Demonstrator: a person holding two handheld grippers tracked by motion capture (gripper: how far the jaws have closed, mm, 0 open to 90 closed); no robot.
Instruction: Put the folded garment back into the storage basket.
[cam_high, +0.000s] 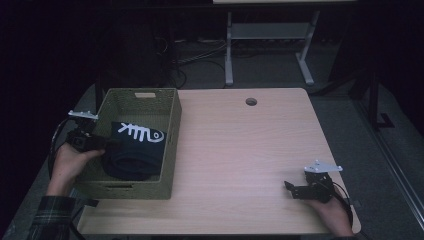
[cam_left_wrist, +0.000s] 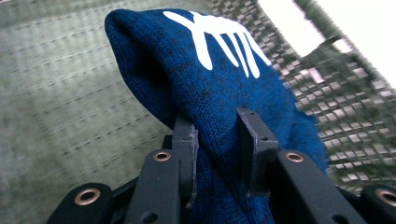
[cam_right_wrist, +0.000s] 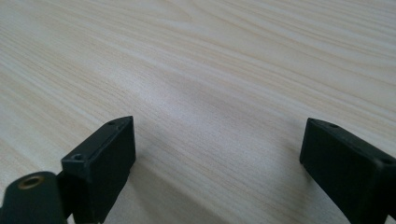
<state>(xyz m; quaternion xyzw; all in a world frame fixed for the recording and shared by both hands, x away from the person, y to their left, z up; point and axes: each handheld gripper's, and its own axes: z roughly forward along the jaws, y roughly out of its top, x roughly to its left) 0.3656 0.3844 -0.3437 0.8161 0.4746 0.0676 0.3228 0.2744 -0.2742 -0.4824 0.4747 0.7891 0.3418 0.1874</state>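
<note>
A dark blue knitted garment with a white fish-bone print lies folded inside the green woven basket, which sits at about nine o'clock on the table. The left gripper reaches over the basket's left wall, and its jaws are narrowed onto a bunched fold of the knit: in the left gripper view the two black fingers press into the cloth from either side, so the garment is pinched between them. The right gripper rests at about four o'clock near the table's front edge, well apart from the basket; its jaws stand wide apart with nothing between them, only bare wood ahead.

The knit looks soft, light and limp. It will likely sag and unfold when lifted, and cannot break. A pinch through a thick fold, as here, should hold better than a single layer at the hem, which could stretch or slip out.

The high view gives the layout: basket, both hands, the garment's place toward the basket's near half. The left gripper view adds the grip itself, the ribbed texture and the basket's weave close behind.
</note>
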